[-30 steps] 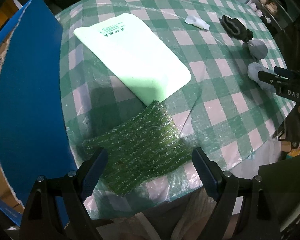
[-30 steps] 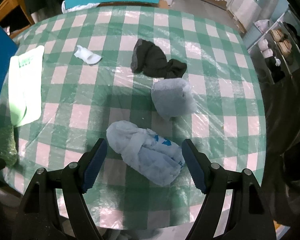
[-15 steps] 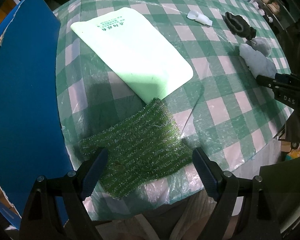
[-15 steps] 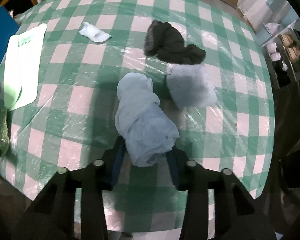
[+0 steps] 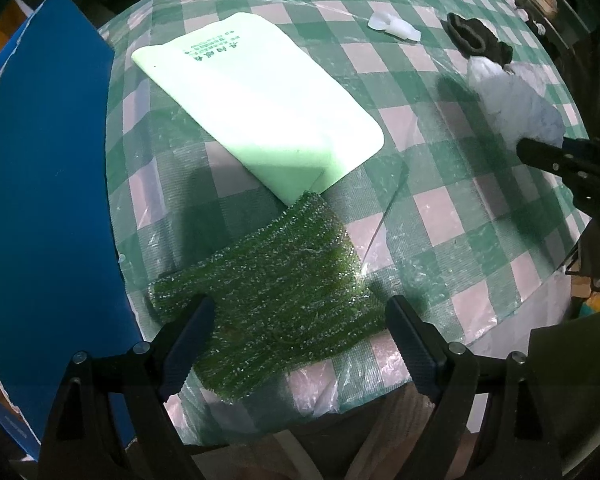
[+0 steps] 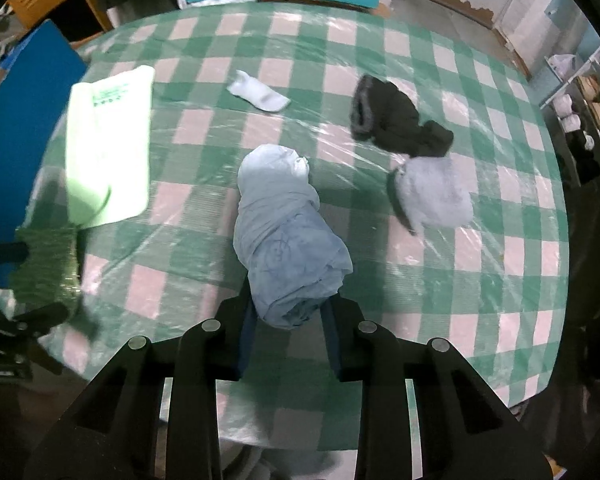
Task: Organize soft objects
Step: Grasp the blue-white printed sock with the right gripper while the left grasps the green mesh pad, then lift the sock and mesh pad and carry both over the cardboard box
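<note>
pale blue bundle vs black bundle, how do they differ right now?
The pale blue bundle is light-coloured; the black bundle is dark. The blue one sits between the closing right tongs, pads pressing it; the black one lies untouched, farther off, beside a grey bundle. Both are rolled-up soft cloth.

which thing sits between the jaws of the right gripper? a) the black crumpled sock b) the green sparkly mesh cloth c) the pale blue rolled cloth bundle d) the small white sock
c: in the right wrist view the right gripper has its jaws closing on the near end of the pale blue rolled cloth bundle, pads pressed against both its sides.
</note>
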